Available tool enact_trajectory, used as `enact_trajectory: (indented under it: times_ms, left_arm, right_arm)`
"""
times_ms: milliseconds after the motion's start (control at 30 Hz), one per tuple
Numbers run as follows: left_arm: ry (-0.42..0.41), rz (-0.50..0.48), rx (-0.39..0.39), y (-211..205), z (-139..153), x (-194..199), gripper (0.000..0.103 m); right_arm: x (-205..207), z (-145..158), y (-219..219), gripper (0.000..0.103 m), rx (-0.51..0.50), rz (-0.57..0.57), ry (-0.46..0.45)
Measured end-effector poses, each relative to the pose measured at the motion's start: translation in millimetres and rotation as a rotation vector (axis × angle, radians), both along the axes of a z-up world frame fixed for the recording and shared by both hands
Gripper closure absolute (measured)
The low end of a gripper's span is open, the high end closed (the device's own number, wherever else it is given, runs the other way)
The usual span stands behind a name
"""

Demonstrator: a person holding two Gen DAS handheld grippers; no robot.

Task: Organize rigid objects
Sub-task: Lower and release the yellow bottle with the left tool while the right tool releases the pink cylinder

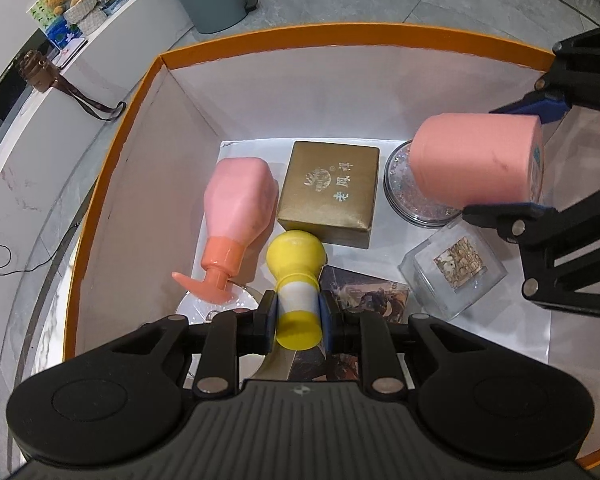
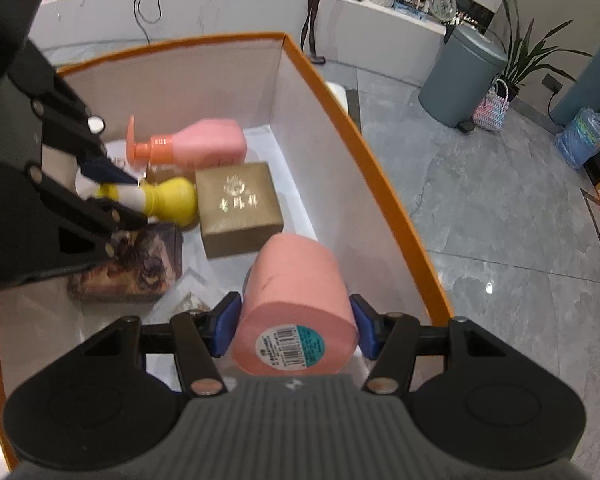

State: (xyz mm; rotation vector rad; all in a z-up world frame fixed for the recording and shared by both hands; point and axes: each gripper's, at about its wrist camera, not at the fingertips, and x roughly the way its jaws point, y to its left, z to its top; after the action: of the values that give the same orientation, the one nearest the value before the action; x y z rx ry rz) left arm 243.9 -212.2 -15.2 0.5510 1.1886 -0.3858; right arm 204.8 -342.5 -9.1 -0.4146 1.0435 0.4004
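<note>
My fingers (image 1: pixel 270 316) are black with blue pads. The bottle (image 1: pixel 297 280) is yellow with a white band, the cylinder (image 2: pixel 296 300) salmon pink, the box (image 1: pixel 332 190) gold, the bin's rim (image 1: pixel 340 34) orange.

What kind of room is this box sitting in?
Probably a lobby or reception area, not a kitchen: polished grey stone floor, a long white marble counter, a pedal bin and a potted plant beside it.

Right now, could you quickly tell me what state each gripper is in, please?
Left gripper: closed on the yellow and white bottle, over the orange-rimmed box.
Right gripper: closed on the pink cylinder.
</note>
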Motion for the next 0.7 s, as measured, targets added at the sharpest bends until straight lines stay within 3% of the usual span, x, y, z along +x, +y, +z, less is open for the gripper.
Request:
enact_trajectory:
  times_ms: [400, 700]
  left_arm:
    - [-0.005, -0.008, 0.033, -5.4, -0.9, -2.3, 0.068]
    - [-0.037, 0.006, 0.022, 0.9, 15.6, -6.0, 0.064]
  right_arm:
    - [-6.2, -1.2, 3.6, 0.045, -0.045, 0.028, 0.022]
    - [-3.7, 12.6, -0.1, 0.045, 0.013, -0.007, -0.016]
